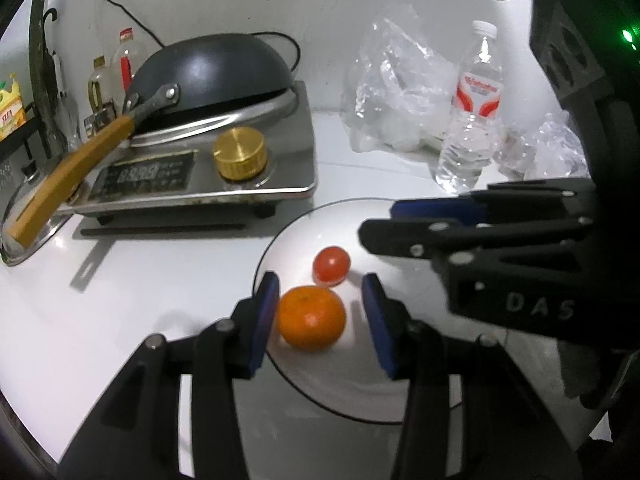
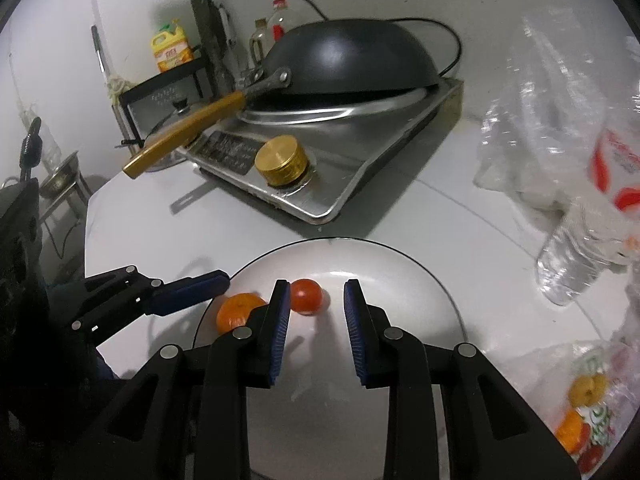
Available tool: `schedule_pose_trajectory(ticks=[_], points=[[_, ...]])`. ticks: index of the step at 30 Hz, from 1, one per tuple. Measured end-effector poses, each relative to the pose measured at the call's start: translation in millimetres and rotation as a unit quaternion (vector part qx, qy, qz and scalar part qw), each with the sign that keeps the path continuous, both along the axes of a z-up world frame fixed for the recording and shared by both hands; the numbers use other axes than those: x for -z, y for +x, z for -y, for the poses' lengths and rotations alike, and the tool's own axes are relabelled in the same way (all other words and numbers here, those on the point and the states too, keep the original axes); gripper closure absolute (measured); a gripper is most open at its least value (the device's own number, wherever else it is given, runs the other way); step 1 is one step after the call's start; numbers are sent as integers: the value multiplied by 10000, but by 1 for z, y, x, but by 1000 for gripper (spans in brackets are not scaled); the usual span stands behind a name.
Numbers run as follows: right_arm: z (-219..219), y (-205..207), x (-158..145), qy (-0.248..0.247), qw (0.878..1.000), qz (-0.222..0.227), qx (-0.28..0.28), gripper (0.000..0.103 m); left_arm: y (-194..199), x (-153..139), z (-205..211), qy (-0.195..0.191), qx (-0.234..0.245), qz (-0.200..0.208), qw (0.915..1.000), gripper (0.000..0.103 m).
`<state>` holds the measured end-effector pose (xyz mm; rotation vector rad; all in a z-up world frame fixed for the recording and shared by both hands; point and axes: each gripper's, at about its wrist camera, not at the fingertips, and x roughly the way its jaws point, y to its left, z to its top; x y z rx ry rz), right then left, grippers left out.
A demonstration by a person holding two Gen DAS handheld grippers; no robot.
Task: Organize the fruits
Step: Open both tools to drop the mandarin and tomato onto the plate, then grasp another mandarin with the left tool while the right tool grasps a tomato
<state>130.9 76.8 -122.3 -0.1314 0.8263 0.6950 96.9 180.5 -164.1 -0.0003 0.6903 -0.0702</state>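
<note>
Where plate (image 1: 304,396) holds fruit: round orange (image 1: 311,317), glossy red tomato (image 1: 331,265).

Only clear text: "DAS" in pale letters on the black body of my right gripper (image 1: 376,236), at 4 o'clock in the left wrist view. Water bottle label (image 1: 478,94) at 1 o'clock: red-and-white, print blurred. Cooktop display panel (image 1: 144,176) unreadable.
</note>
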Motion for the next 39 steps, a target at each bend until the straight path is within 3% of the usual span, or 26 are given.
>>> schedule_pose_trajectory(ticks=[5, 18, 39], points=[[23, -14, -12, 57, 9996, 143, 219, 74, -9, -11, 11, 50, 53, 144, 9999, 52], [84, -51, -35, 112, 9964, 467, 701, 73, -32, -30, 40, 94, 60, 309, 9995, 52], [170, -81, -39, 167, 9904, 715, 1169, 73, -45, -49, 111, 360, 336, 431, 9979, 52]])
